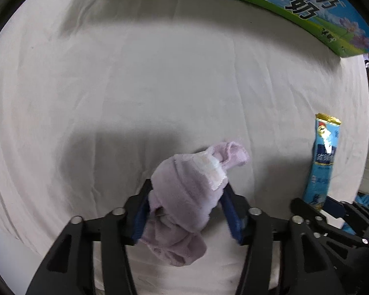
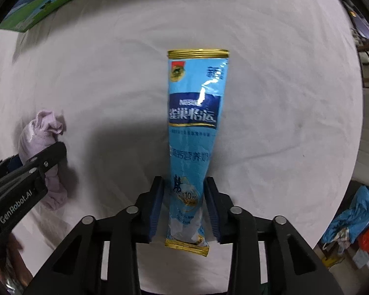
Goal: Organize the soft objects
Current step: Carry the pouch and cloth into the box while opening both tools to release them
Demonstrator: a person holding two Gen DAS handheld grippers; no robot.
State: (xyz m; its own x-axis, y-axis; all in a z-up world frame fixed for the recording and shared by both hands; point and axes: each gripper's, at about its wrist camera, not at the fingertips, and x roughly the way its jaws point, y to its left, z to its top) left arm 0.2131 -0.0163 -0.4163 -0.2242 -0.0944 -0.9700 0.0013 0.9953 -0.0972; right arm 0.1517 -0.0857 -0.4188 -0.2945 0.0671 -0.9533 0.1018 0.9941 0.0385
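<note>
On the left, the left gripper (image 1: 187, 196) squeezes a soft purple sock bundle (image 1: 184, 189) above the wrinkly white sheet (image 1: 135, 86). To its right, the right gripper (image 2: 184, 204) pinches a long blue milk powder packet (image 2: 193, 132). A green and blue milk box (image 1: 307, 7) sits at the sheet's far edge. Messy blue cloth (image 2: 356, 211) lies on the floor, far right.
</note>
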